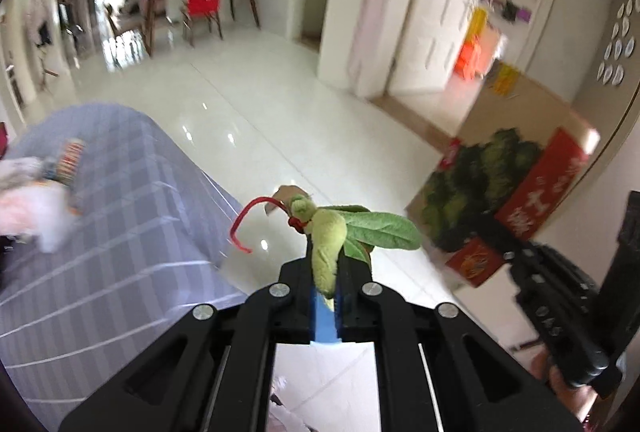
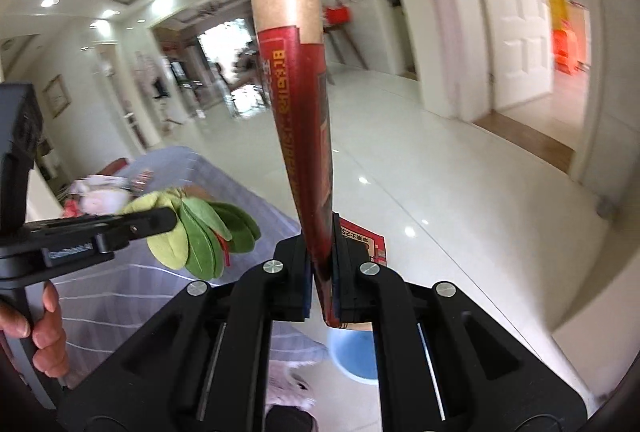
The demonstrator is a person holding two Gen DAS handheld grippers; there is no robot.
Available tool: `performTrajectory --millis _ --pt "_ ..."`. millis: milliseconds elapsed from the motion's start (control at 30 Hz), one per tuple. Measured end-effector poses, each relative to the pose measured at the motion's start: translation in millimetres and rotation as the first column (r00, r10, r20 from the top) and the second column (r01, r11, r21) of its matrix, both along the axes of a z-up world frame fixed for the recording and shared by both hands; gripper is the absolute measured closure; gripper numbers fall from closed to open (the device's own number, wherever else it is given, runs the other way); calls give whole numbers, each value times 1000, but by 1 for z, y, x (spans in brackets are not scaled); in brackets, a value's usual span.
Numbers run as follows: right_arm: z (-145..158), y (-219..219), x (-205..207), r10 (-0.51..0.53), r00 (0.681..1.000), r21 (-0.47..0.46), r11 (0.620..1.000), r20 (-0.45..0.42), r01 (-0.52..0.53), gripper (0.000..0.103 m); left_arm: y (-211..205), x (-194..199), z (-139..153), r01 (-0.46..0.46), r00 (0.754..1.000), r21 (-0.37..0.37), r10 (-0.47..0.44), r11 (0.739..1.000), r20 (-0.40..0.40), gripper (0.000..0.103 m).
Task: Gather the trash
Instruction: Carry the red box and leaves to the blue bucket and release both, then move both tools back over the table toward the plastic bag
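My left gripper (image 1: 325, 272) is shut on a green felt leaf sprig (image 1: 330, 244) that carries a red cord (image 1: 240, 228) and a small brown tag (image 1: 280, 198); it hangs in the air past the edge of a table. From the right wrist view the same leaf sprig (image 2: 200, 236) shows at the left, pinched in the left gripper (image 2: 160, 218). My right gripper (image 2: 322, 272) is shut on a folded red carton (image 2: 298, 104) that stands up from the jaws, brown inside at its top. A blue bin (image 2: 354, 354) shows on the floor under the right gripper.
A table with a grey checked cloth (image 1: 100, 252) fills the left, with white and colourful scraps (image 1: 36, 208) at its far end. An open red box of greens (image 1: 496, 184) stands on the floor at the right. Glossy white floor tiles (image 1: 256, 92) stretch toward doors and a dining area.
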State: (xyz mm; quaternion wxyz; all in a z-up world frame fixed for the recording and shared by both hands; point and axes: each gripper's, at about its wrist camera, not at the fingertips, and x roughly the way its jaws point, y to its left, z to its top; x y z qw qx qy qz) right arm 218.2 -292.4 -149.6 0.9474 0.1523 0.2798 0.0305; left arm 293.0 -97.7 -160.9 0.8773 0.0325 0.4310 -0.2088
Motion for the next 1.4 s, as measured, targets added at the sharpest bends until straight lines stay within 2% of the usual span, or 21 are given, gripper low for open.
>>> performTrajectory --millis 100,200,267,300,333,400,533,733,1000,1067,1100,1167,1300,1400 --pt "-22 -24 -2 -57 997 5 998 -45 57 96 -23 19 -29 41 997 11 -40 999 -69 97" --pt "-37 -35 1 -95 993 10 995 -74 96 96 -43 35 -53 82 990 18 -79 996 -115 97" --pt "-43 -33 6 -112 990 13 993 -88 113 96 -54 47 -65 95 987 16 -92 995 -134 93" --pt "-48 -29 4 -120 988 10 993 -93 121 96 -58 52 -71 95 985 19 -91 995 -149 86" --pt "-51 -31 7 -126 987 8 992 -99 128 96 -63 56 -77 96 982 26 -90 995 -168 61" --pt "-57 -32 11 -135 984 7 991 -114 137 96 -66 62 -85 64 983 52 -54 997 -174 33" --pt "-75 -22 8 -119 983 7 993 -140 121 96 -48 68 -87 24 982 35 -17 999 -190 33" --pt "-86 -3 18 -69 986 16 997 -153 72 96 -19 58 -76 -39 990 49 46 998 -136 33" --pt "-88 24 36 -23 989 7 1000 -145 24 95 18 49 -48 -112 991 44 114 993 -66 33" --pt "-89 29 41 -21 990 5 1000 -141 22 91 24 49 -40 -127 990 34 129 991 -56 33" --pt "-91 30 44 -28 991 5 1000 -130 29 85 27 49 -38 -133 990 29 135 991 -52 32" --pt "-96 30 49 -57 990 -19 998 -125 55 19 34 48 -34 -145 988 26 146 989 -46 30" --pt "-103 30 53 -59 985 -15 998 -163 58 18 46 42 -28 -151 988 22 152 988 -40 29" --pt "-95 35 47 -50 987 -14 999 -152 49 18 53 36 -22 -157 987 19 157 987 -26 29"
